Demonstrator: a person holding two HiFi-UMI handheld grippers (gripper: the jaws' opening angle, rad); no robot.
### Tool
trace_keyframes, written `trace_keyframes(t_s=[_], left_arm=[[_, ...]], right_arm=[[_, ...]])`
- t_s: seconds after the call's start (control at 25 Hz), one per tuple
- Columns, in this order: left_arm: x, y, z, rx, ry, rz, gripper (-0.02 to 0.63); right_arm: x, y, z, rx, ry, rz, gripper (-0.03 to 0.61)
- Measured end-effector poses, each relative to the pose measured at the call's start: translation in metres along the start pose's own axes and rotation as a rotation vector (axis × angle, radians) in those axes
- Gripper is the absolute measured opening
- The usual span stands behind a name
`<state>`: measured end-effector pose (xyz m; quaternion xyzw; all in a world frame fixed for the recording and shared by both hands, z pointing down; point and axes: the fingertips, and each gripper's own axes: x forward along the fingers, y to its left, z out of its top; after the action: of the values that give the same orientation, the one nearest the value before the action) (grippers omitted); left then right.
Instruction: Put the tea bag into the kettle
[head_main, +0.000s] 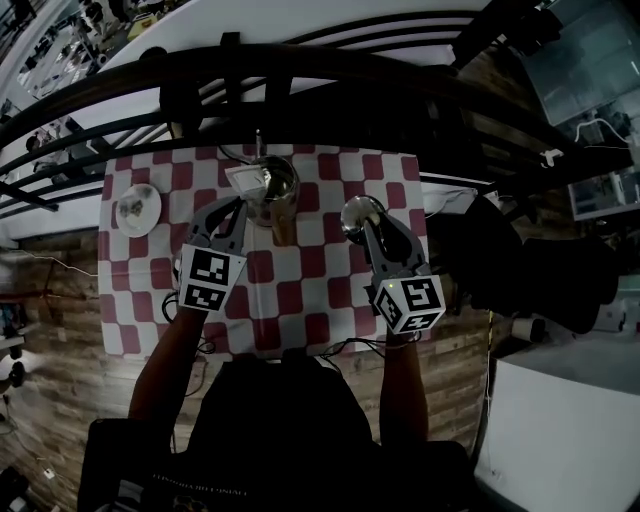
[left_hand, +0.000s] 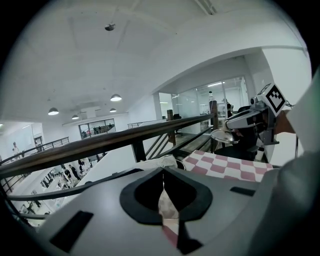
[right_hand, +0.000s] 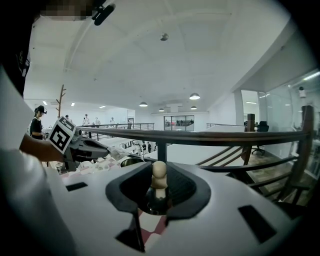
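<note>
The left gripper (head_main: 240, 205) is clenching the tea bag (head_main: 246, 180) at the open kettle's (head_main: 278, 186) left rim. The right gripper (head_main: 365, 226) is grasping the lid (head_main: 355, 213) by its knob, off to the right. Centring the bag over the mouth before releasing is looking wisest.

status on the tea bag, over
Left tool shut on tea bag, at kettle rim. Right tool shut on lid knob, lid held off to the side. Kettle mouth open, nothing blocking it.
</note>
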<state>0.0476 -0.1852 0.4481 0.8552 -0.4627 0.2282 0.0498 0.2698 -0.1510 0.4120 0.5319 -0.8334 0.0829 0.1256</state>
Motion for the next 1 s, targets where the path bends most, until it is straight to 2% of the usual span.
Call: trace_keyframes(t_s=[0.64,0.76,0.84,0.88,1.0], left_arm=[[0.032,-0.004,0.003,0.031,0.027,-0.021,0.009],[0.036,-0.003,0.002,0.003,0.021,-0.030,0.019],[0.037,-0.001,0.005,-0.028,0.003,-0.036,0.203],[0.036,0.001,0.006,-0.036,-0.004,-0.034,0.223],[0.033,0.005,0.005,-0.041,-0.006,-0.029,0.227]], right_arm=[[-0.001,-0.009,-0.003,0.006,0.003,-0.008,0.103],[0.000,-0.006,-0.002,0.004,0.000,0.000,0.103],[0.001,-0.004,-0.002,0.003,-0.001,0.007,0.103],[0.002,-0.003,-0.002,0.002,-0.001,0.009,0.101],[0.003,-0.001,-0.002,0.003,-0.002,0.012,0.103]])
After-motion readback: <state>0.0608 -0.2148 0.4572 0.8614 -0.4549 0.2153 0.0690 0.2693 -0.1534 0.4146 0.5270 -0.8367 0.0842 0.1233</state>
